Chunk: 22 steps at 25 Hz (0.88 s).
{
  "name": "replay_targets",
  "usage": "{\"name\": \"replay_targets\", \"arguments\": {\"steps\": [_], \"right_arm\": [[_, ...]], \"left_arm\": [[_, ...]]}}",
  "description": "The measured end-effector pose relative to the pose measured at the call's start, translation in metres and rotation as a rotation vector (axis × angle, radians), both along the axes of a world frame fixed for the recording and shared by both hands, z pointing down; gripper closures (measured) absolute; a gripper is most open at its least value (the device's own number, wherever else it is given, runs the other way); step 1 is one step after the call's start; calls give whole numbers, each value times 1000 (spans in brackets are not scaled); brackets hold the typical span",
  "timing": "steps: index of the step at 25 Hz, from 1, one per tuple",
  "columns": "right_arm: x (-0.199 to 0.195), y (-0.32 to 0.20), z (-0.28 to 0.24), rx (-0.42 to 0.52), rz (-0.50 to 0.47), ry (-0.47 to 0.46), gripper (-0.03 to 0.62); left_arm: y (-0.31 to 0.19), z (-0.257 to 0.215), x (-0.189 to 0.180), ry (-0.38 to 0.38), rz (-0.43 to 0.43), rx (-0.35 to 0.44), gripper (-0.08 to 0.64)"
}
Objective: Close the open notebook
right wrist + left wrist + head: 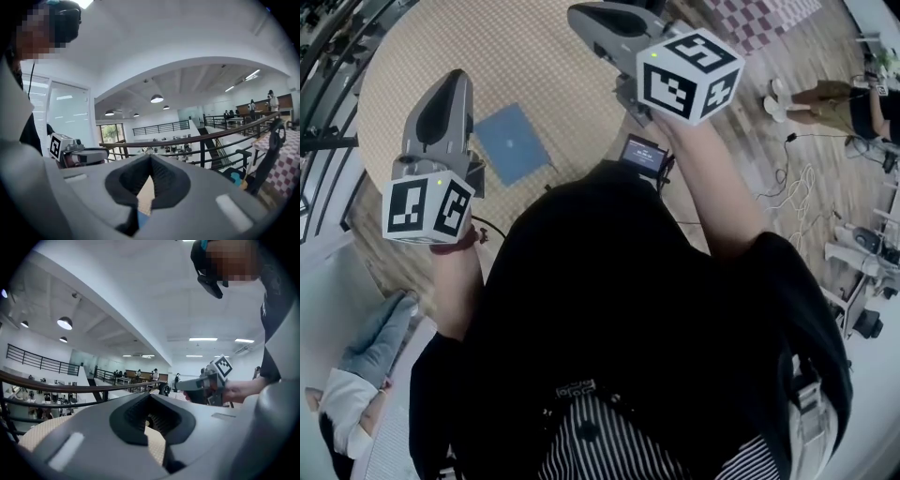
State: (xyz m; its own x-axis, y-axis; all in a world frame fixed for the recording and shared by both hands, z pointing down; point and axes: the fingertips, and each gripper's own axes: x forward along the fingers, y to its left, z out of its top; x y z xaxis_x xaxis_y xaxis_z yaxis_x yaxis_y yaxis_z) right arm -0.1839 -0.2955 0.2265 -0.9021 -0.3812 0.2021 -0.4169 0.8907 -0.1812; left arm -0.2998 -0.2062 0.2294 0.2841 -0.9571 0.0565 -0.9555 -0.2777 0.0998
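Note:
A blue notebook (512, 142) lies shut and flat on the round woven table (412, 47). Both grippers are held high above the table, clear of the notebook. My left gripper (450, 80) hangs over the table's left part, its jaws together with nothing between them; in its own view (150, 395) the tips meet. My right gripper (577, 14) is up at the far right of the table, also shut and empty (150, 157). Each gripper shows in the other's view: the right gripper (183, 385) and the left gripper (104, 151).
A small device with a screen (643, 153) sits at the table's near edge. A dark railing (328, 66) curves round the table's left side. Cables (797, 183) lie on the wooden floor at right. One person sits at lower left (356, 375), another at right (844, 98).

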Motion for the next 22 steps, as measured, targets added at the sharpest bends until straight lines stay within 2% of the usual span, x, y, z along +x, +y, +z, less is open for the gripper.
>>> {"name": "replay_targets", "arguments": {"steps": [4, 7, 10, 14, 22], "right_arm": [[4, 19, 8, -51, 1, -43, 592], [12, 15, 23, -94, 10, -44, 591], [19, 17, 24, -76, 31, -20, 591], [13, 29, 21, -53, 10, 3, 592], [-15, 69, 3, -43, -15, 10, 591]], "left_arm": [[-2, -6, 11, -38, 10, 33, 571], [-12, 14, 15, -16, 13, 15, 571], [-13, 18, 17, 20, 10, 13, 571], [-12, 28, 22, 90, 28, -22, 571], [20, 12, 10, 79, 34, -13, 571]]}}
